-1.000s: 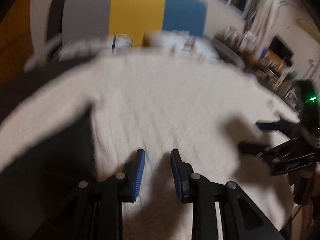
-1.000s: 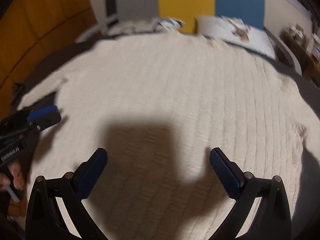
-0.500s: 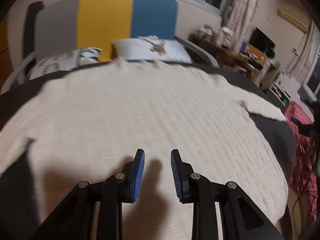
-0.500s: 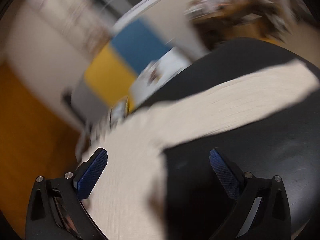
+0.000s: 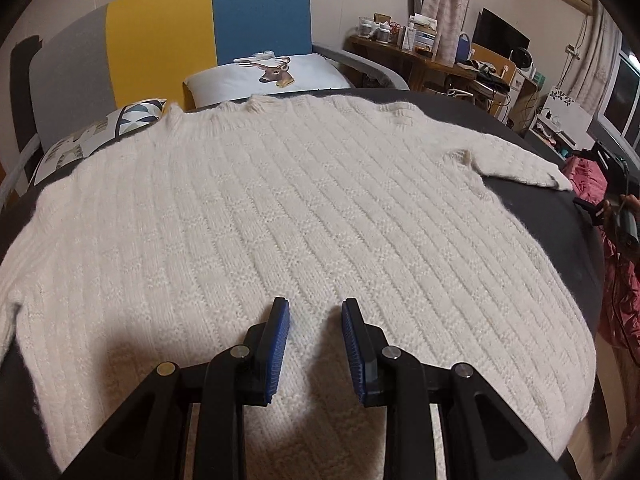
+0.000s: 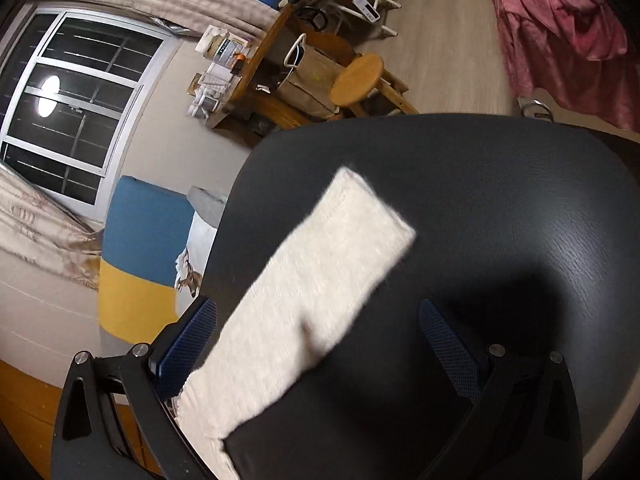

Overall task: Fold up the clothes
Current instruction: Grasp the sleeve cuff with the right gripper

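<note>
A cream knit sweater (image 5: pixel 304 208) lies spread flat on a black surface (image 5: pixel 552 232), collar toward the pillows. My left gripper (image 5: pixel 314 344) hovers over the sweater's lower middle, its blue pads a narrow gap apart with nothing between them. The right sleeve (image 6: pixel 320 280) stretches out across the black surface (image 6: pixel 500 200), with its cuff at the far end. My right gripper (image 6: pixel 320 340) stands wide open over this sleeve, which runs between the jaws close to the left finger (image 6: pixel 188 340). In the left wrist view a hand with the right gripper's black body (image 5: pixel 608 200) shows at the right edge.
Two pillows (image 5: pixel 272 76) and a grey, yellow and blue headboard (image 5: pixel 200 36) stand behind the collar. A cluttered wooden desk (image 5: pixel 432 60) and a round stool (image 6: pixel 356 80) stand to the right. A pink cloth (image 6: pixel 560 28) lies on the wooden floor.
My right gripper swung from over the sweater's body out to the right sleeve and rolled strongly. My left gripper slid from the sweater's left part to its lower middle, with its gap unchanged.
</note>
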Motion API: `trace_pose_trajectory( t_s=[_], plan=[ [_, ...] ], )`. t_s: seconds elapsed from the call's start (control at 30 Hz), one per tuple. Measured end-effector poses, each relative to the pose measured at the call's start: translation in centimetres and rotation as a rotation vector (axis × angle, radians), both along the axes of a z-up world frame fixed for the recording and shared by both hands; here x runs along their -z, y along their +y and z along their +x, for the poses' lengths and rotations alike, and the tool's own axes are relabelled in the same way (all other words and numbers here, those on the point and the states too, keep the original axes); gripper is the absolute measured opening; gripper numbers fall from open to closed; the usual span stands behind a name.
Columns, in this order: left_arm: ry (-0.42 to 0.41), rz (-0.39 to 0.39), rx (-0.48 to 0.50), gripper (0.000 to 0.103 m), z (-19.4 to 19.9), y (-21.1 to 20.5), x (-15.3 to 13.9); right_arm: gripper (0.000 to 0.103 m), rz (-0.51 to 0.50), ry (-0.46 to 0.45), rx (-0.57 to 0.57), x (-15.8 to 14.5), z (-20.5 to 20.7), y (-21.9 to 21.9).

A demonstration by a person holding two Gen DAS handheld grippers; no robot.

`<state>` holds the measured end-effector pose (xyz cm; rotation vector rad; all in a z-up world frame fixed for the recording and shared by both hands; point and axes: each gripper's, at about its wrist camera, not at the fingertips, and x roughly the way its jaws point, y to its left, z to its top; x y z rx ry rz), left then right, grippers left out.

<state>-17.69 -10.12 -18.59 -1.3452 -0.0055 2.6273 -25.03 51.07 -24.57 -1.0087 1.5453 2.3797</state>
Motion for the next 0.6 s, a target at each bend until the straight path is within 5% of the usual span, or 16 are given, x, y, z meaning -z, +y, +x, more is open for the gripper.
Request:
trace_pose_trajectory(
  t_s=[0.3,0.37,0.43,0.47,0.5,0.6],
  plan=[
    [0.002,0.018,-0.005,0.027,-0.2,-0.1,0.1,0.102,0.052,0.008,0.028,-0.3,-0.8,-0.1],
    [0.002,0.015,-0.005,0.027,-0.1,0.0,0.1,0.089,0.086,-0.020,0.034,-0.3,-1.2,-0.3],
    [0.004,0.011,-0.003,0.027,-0.1,0.0,0.1,0.029,0.064,-0.059,0.034,0.6,-1.6,-0.2],
    [0.004,0.009,-0.001,0.027,-0.1,0.0,0.1,0.016,0.038,-0.077,0.035,1.2,-1.8,0.0],
    [0.005,0.009,0.000,0.028,-0.1,0.0,0.1,0.008,0.024,-0.076,0.046,1.4,-1.7,0.2],
    [0.003,0.013,0.000,0.028,-0.2,-0.1,0.2,0.006,0.008,-0.045,0.056,1.9,-1.4,0.6]
  ],
)
